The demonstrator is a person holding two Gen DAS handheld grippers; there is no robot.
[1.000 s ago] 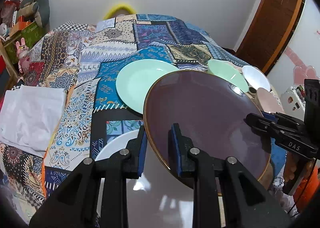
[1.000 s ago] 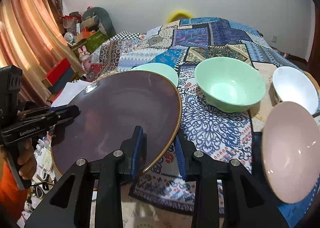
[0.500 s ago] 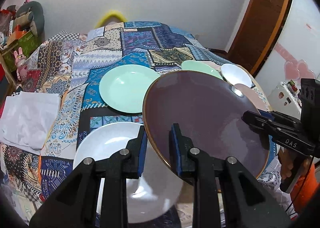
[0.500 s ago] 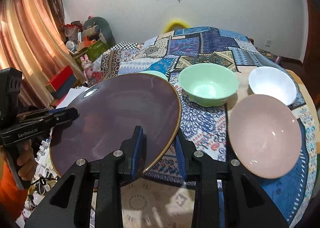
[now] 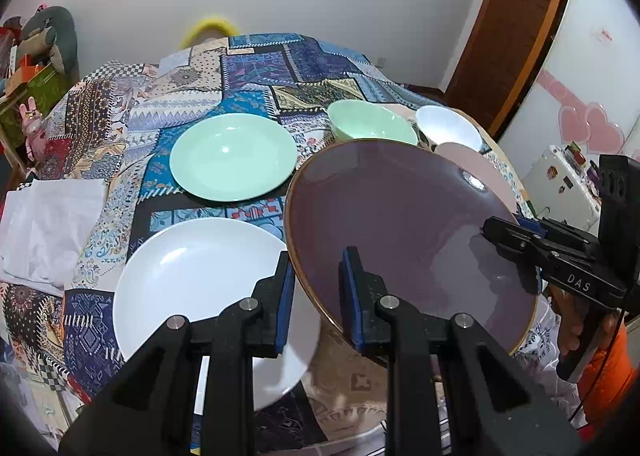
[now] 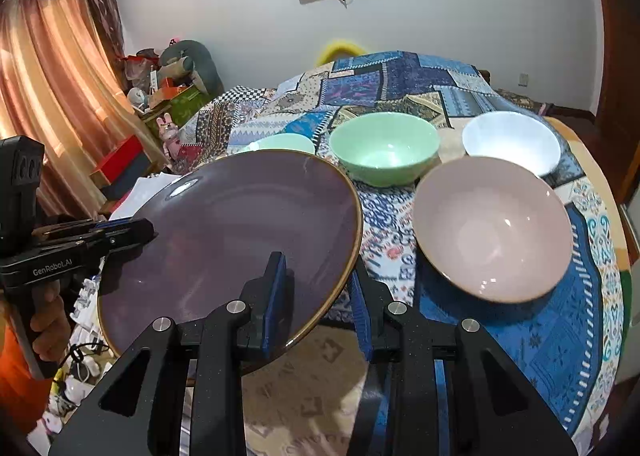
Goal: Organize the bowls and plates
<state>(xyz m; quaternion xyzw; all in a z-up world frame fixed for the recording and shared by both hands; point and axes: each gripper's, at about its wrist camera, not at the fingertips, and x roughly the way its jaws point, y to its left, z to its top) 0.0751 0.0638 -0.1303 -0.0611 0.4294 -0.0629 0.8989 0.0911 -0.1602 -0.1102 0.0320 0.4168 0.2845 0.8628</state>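
While the purple plate (image 5: 408, 232) hangs tilted above the counter (image 6: 580, 296), each rim pinched in a narrow tool, left tool (image 5: 316, 296) and right tool (image 6: 316, 296): slip risk if either hand twists or drifts apart. White plate (image 5: 192, 280) lies near left below; pink bowl (image 6: 492, 228) just right, liable to be clipped.

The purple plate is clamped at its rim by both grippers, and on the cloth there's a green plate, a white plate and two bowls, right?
Not quite: there are three bowls, not two. The right wrist view shows a green bowl, a white bowl and a pink bowl. Otherwise correct: both the left gripper and right gripper clamp the purple plate; green plate and white plate lie on the cloth.
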